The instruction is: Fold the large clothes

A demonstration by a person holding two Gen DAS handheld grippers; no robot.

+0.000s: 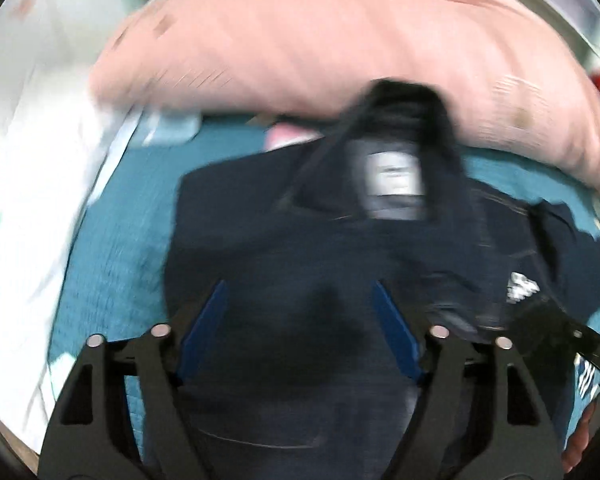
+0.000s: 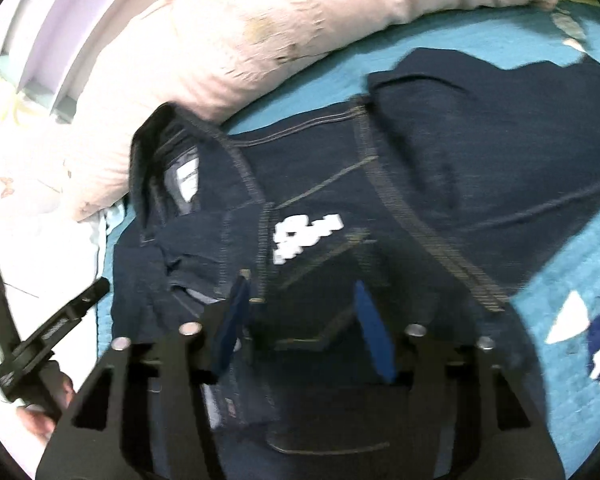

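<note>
A dark navy garment (image 1: 284, 240) with pale stitching, a white inner label (image 1: 396, 176) and a white printed logo (image 2: 304, 236) lies on a teal bedspread (image 2: 572, 248). Its collar end points toward a pink pillow (image 1: 300, 40). My left gripper (image 1: 300, 308) is open, its blue-padded fingers (image 1: 208, 320) spread just above the dark cloth. My right gripper (image 2: 300, 312) is open too, its fingers (image 2: 372, 328) over the garment's front below the logo. Each gripper shows at the edge of the other's view. The left wrist view is motion-blurred.
The pink pillow (image 2: 260, 28) lies along the far side of the bed. White patterned bedding (image 1: 28, 208) lies to the left. A white and blue print (image 2: 592, 340) marks the bedspread at right. A pale headboard or wall panel (image 2: 60, 40) stands behind.
</note>
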